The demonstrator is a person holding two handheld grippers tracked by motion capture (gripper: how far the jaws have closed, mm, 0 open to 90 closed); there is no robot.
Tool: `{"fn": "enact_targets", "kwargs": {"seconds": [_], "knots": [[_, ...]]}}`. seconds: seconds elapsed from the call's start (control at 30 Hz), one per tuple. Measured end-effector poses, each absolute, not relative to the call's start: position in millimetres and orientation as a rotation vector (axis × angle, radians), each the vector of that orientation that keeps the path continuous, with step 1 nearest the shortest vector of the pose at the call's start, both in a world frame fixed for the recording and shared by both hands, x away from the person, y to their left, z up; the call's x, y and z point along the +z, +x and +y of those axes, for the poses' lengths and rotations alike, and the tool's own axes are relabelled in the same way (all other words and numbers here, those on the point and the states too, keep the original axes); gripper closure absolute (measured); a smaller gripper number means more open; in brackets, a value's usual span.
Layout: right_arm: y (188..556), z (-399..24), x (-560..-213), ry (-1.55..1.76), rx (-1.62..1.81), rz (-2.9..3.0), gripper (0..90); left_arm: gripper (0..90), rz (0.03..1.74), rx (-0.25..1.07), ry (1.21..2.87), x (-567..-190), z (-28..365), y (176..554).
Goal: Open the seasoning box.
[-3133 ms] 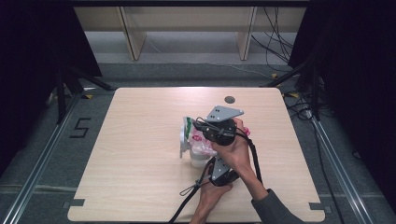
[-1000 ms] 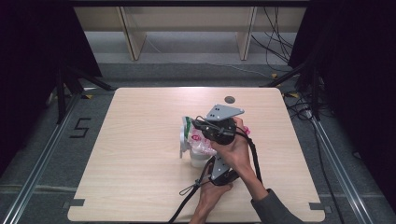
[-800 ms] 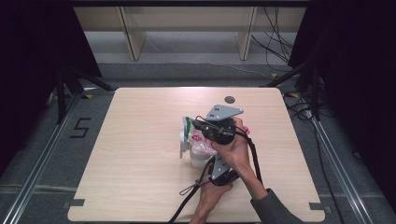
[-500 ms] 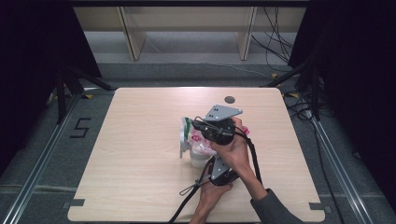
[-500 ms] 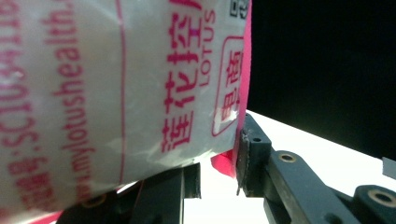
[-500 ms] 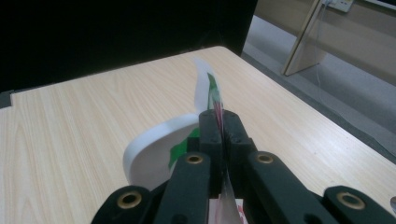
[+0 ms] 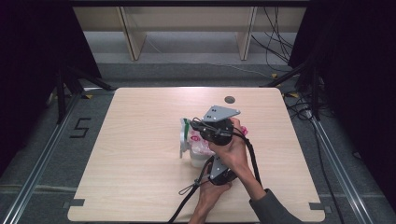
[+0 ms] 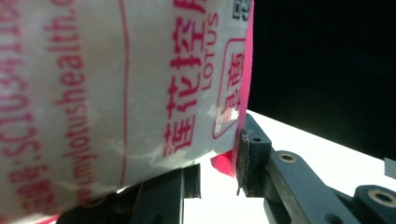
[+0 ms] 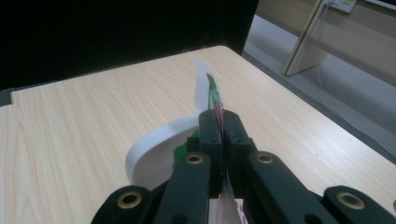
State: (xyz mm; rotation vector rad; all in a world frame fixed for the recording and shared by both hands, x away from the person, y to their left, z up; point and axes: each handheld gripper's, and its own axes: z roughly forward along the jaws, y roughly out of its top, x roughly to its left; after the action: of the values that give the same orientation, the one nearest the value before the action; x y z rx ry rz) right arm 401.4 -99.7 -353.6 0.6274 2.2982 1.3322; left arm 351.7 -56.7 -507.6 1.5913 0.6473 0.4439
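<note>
Near the middle of the table (image 7: 130,140), a white packet with pink print (image 8: 116,93) is clamped between the left gripper's (image 8: 217,179) part-closed jaws, while its thin top flap (image 9: 215,100) is pinched in the fully closed right gripper (image 9: 218,123).

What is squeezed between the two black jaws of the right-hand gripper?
In the right gripper view, the right gripper is shut on a thin peeled-back lid film, white with a green edge.

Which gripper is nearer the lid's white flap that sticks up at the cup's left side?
Right. The right gripper is shut on the lid; the left gripper grips the cup lower down.
</note>
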Motion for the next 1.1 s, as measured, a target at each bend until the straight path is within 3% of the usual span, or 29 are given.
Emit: {"fn": "enact_targets", "kwargs": {"seconds": [1.1], "knots": [[402.8,-100.1,-354.6,0.637,1.334,2.306,89.5,73.3,0.639,0.439,1.610,-506.2,-56.8,349.8]]}}
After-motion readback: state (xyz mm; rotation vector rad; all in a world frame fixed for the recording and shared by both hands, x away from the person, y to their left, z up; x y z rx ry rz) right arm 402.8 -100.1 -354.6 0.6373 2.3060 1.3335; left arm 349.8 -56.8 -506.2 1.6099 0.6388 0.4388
